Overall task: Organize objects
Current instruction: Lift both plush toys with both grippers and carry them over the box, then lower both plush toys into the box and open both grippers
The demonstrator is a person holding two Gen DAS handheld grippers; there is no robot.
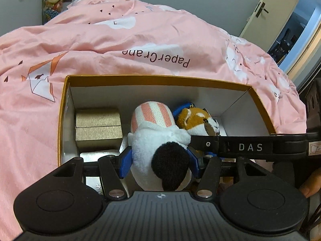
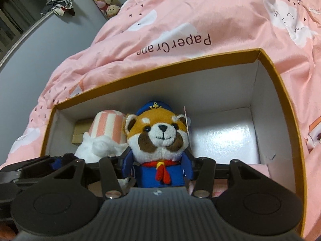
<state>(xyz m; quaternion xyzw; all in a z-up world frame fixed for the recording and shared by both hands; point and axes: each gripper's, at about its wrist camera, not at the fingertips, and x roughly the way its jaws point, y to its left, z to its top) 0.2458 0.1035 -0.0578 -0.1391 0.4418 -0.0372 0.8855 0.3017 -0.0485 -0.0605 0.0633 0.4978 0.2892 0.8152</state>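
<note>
The left gripper (image 1: 159,160) clamps a white plush toy (image 1: 158,140) between its blue pads (image 1: 126,163), one pad pressed into each side of the fluffy body. This toy is white and woolly, with a round black patch facing the camera and a pink-and-white striped, rounded end; its long axis runs straight ahead of the jaws, the striped end pointing away toward the far wall of the orange-rimmed box (image 1: 160,80). It sits low inside the box, about midway across. Ahead and to the left of the left gripper, two gold boxes (image 1: 98,127) are stacked against the box's left wall, with a silvery box (image 1: 100,154) nearer, just beside the left pad. The right gripper (image 2: 158,165) holds a red panda plush (image 2: 158,138) by its blue-clad body, a blue pad (image 2: 126,165) on each flank. The panda has an orange-and-white face with brown cheeks, a blue cap with a gold anchor, a red neckerchief and a paper tag by one ear. It stands upright between the jaws, long axis vertical, its face turned back toward the camera. It is inside the box, touching the striped toy on the gripper's left, with bare white box floor to the right. The box rests on a pink duvet (image 2: 200,20).
</note>
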